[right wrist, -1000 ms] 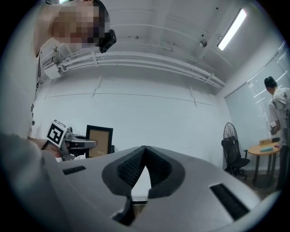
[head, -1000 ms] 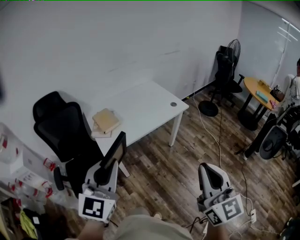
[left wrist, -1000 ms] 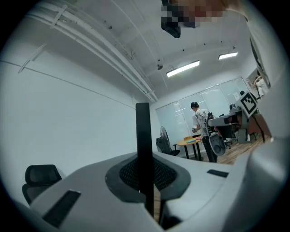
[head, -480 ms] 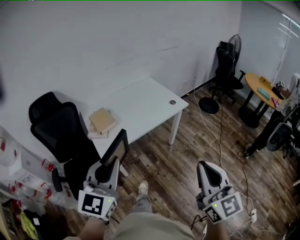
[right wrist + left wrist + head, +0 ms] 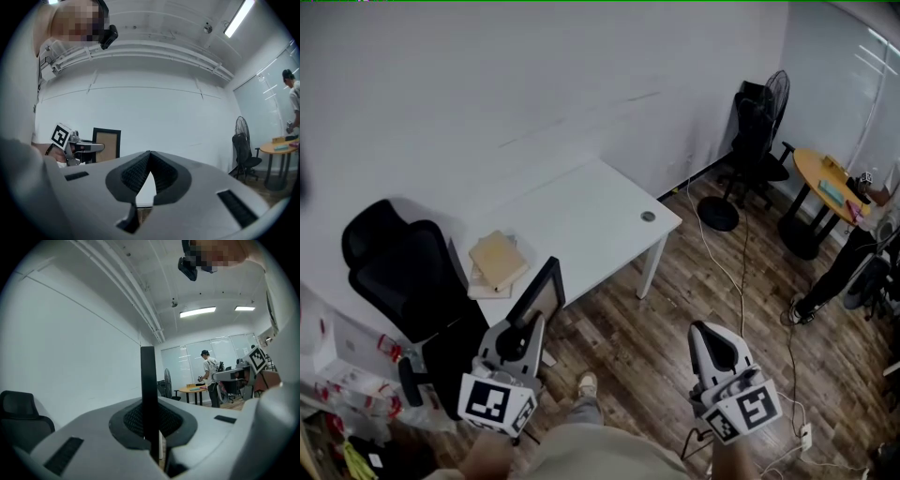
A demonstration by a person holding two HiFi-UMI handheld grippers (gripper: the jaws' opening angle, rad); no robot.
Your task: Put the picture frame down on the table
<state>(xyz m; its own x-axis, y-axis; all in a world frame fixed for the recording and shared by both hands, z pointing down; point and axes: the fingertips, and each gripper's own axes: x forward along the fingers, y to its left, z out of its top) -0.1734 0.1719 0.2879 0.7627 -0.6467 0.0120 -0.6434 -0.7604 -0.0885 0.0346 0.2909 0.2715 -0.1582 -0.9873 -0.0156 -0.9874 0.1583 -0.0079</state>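
Note:
A black picture frame point(image 5: 538, 296) with a tan backing stands upright in my left gripper point(image 5: 521, 339), which is shut on its lower edge. In the left gripper view the picture frame point(image 5: 148, 399) shows edge-on as a dark vertical bar between the jaws. The right gripper view shows the picture frame point(image 5: 107, 143) from the front, at the left. The white table point(image 5: 581, 220) lies ahead, past the frame. My right gripper point(image 5: 712, 349) hangs over the wooden floor at the lower right, shut with its jaws touching and nothing between them.
A stack of tan books point(image 5: 496, 262) lies on the table's left end. A black office chair point(image 5: 394, 272) stands left of the table. A black chair and fan point(image 5: 759, 131), a round wooden table point(image 5: 834, 187) and floor cables point(image 5: 739, 272) are at the right.
I have moved closer to the table. My left gripper and the frame have shifted slightly right and down in the head view. The right gripper stays in place.

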